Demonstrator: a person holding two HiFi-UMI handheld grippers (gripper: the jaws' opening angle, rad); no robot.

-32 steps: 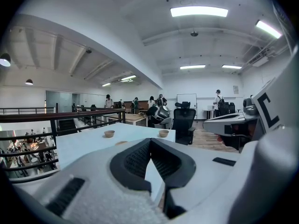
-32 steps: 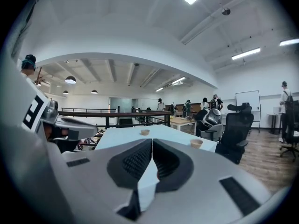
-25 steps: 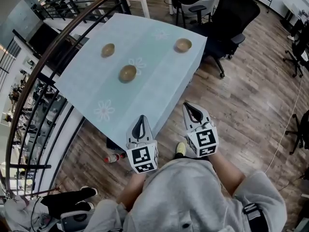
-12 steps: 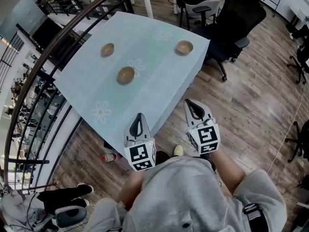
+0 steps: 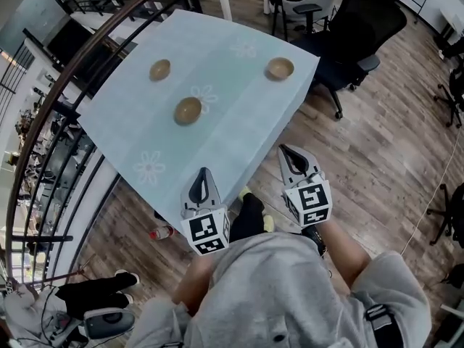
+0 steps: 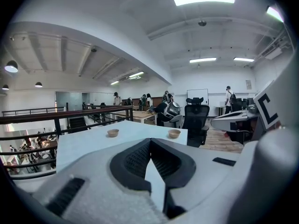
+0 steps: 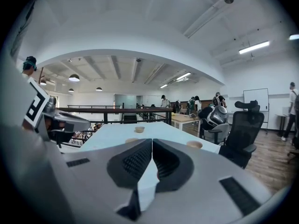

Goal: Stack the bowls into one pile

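View from above, approach stage. My left gripper [image 5: 203, 181] and right gripper [image 5: 289, 156] both have their fingers pressed together with nothing between them. They hang at the near edge of the pale blue, flower-printed cloth-covered table [image 5: 239, 114].

The three small round brown bowls all sit apart on the cloth, none stacked yet: the far-left bowl [image 5: 159, 69], the middle bowl [image 5: 188, 110], and the far-right bowl [image 5: 280, 68] close to the table's corner.

Risks, as I judge them: if I reach a bowl with the jaws closed like this, I will push it instead of gripping it. The far-right bowl, so near the corner, could slide off. A low approach could also snag and drag the cloth, shifting all three.

Compared with a second ago, the table edge lies closer. The left gripper's tip now overlaps it, and the person's dark leg [image 5: 250, 214] shows between the grippers. The bowls' arrangement is unchanged.
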